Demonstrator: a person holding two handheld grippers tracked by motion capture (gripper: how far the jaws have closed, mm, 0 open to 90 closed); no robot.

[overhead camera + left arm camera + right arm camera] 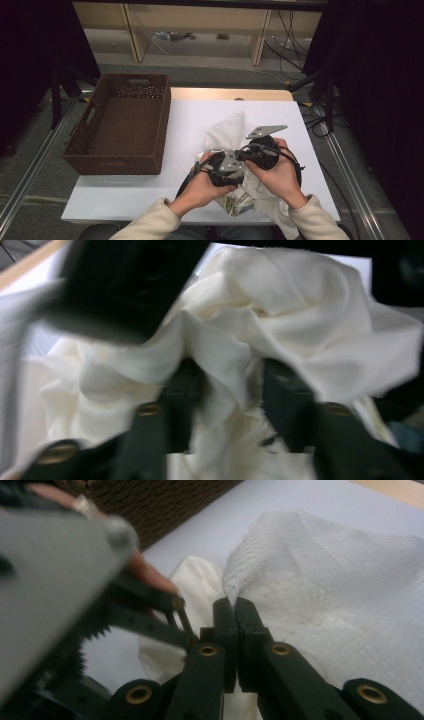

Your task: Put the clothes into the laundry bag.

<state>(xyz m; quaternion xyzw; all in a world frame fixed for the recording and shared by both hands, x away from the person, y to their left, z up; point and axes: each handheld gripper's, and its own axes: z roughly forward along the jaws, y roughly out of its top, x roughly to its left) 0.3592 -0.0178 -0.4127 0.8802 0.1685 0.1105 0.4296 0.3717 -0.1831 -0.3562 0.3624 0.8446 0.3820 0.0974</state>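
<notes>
On the white table (150, 190), one cloth (227, 130): right gripper (234, 605) pinching it, left gripper (227, 390) spread around a fold.

Your table (150, 192): white top, a strip of pale wood showing along the far edge. Brown wicker basket (120, 125) sits on its left end, overhanging the left edge. White cloth (227, 131) lies crumpled right of centre, near your edge, with a patterned fabric piece (235, 204) peeking out below it.

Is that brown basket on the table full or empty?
Empty: the wicker basket shows only its bare woven floor; the white cloth lies outside, beside it.
</notes>
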